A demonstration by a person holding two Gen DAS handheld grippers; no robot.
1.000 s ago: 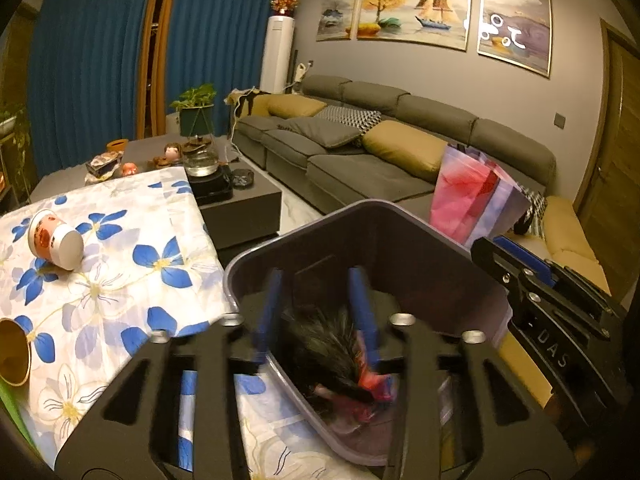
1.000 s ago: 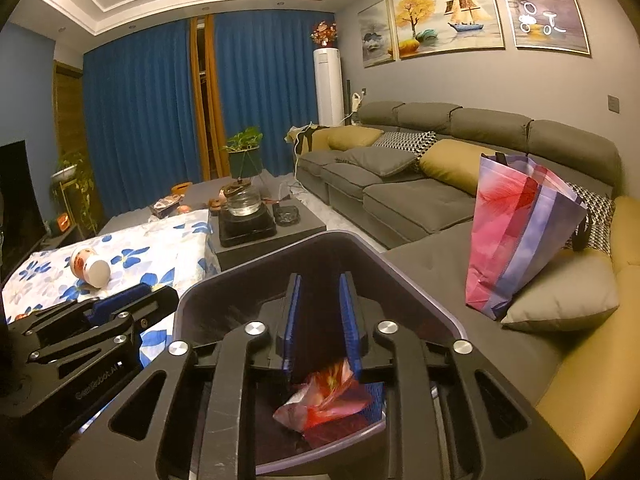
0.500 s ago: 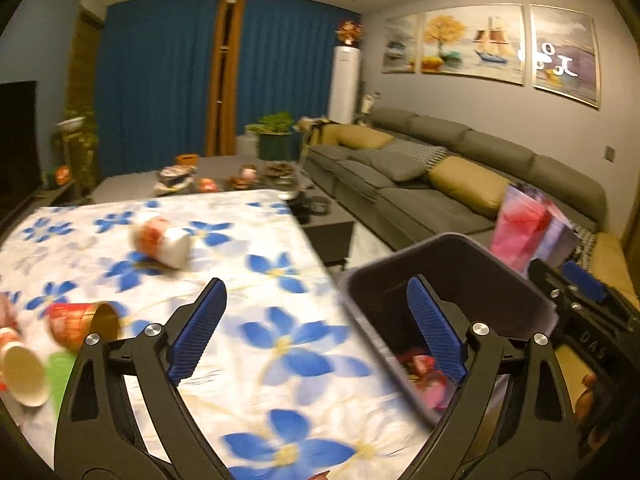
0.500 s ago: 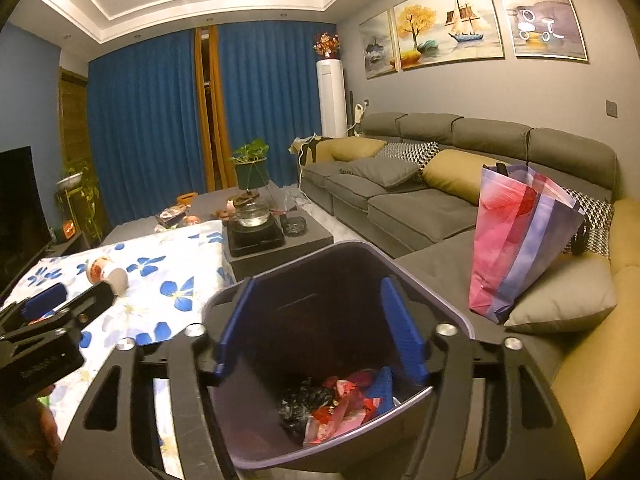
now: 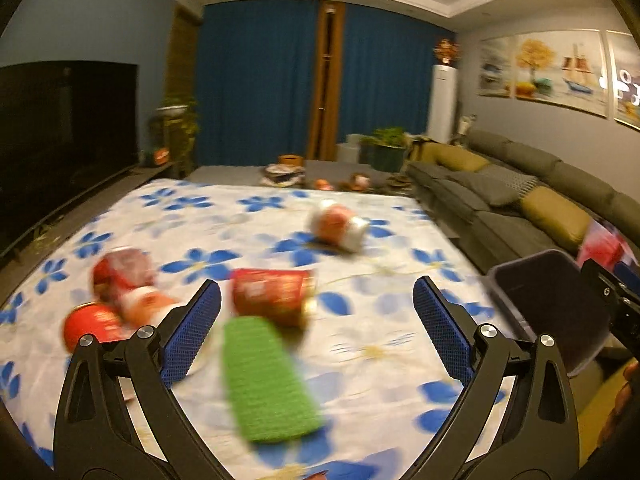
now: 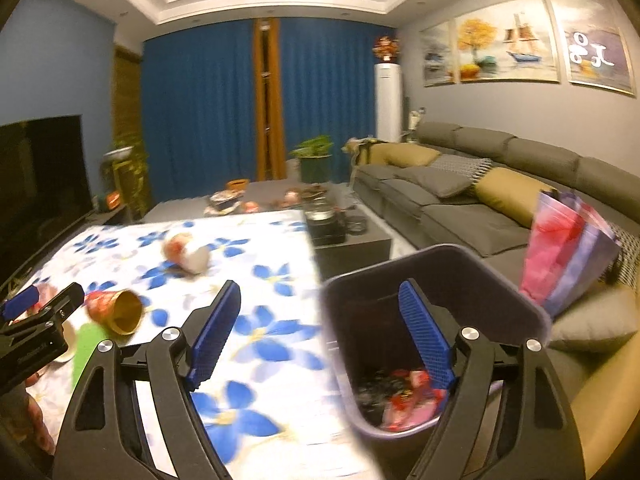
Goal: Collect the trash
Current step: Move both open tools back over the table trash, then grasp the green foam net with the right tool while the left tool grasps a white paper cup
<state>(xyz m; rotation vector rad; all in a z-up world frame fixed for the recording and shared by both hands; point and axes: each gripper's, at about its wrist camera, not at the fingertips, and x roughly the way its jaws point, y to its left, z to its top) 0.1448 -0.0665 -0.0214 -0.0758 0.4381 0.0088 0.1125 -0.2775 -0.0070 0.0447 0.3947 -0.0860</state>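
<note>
Cup sideways, mouth rightward.

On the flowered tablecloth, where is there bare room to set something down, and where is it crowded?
Free: the cloth between the green cloth and the bin, and the far stretch behind the lone tipped cup. Crowded: the near-left corner, where tipped red cups cluster beside the green cloth.

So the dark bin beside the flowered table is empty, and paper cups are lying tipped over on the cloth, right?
Not quite: the bin is not empty. The right wrist view shows crumpled red and dark wrappers at its bottom. The rest holds: paper cups lie tipped over on the flowered cloth, and the bin stands beside the table.
</note>
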